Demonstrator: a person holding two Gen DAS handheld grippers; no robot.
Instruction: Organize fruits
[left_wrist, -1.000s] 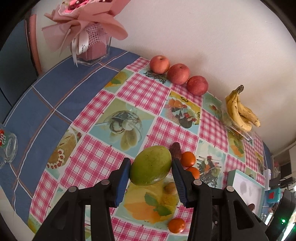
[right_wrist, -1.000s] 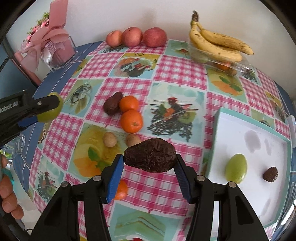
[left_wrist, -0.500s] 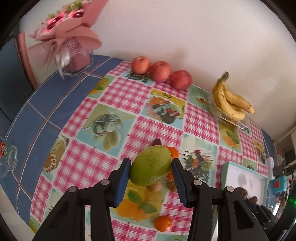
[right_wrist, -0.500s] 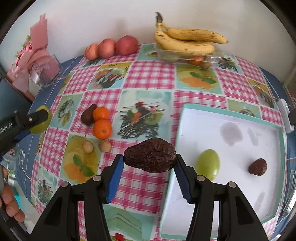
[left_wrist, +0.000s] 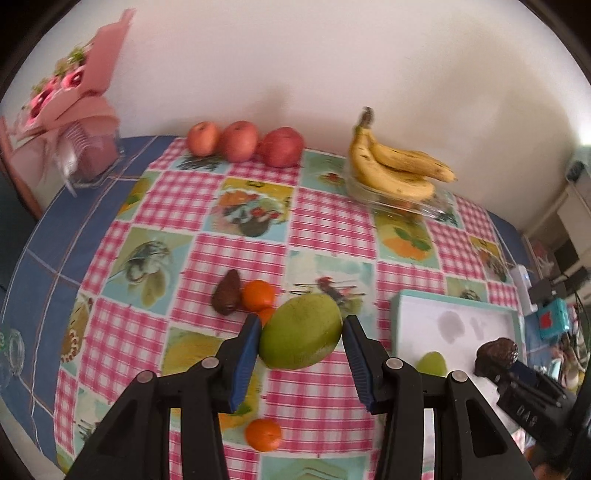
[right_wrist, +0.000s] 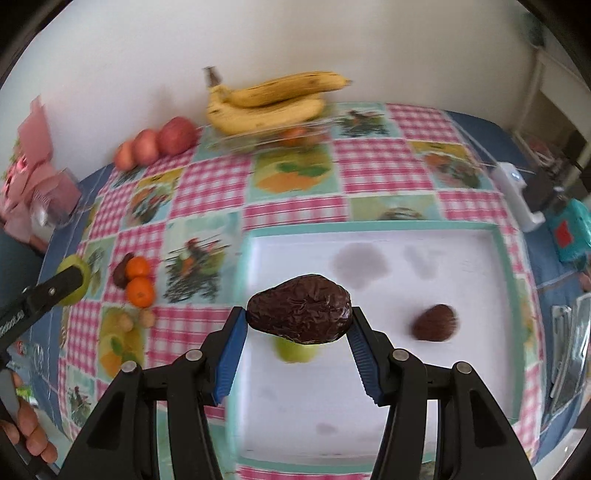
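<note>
My left gripper is shut on a green mango, held above the checked tablecloth. My right gripper is shut on a wrinkled dark avocado, hanging over the white tray with its teal rim. In the tray lie a small green fruit, half hidden under the avocado, and a small dark fruit. On the cloth rest another dark avocado, two oranges beside it and a third orange nearer me. In the left wrist view, the right gripper with its avocado shows at the right.
Three red apples line the back wall. Bananas sit on a clear dish. A pink bouquet in a glass vase stands at the back left, a glass jar at the left edge. Two small brown nuts lie on the cloth.
Both grippers have swung rightward with their fruits. The right gripper now hangs over the tray instead of the cloth. The left gripper has come nearer the tray.
</note>
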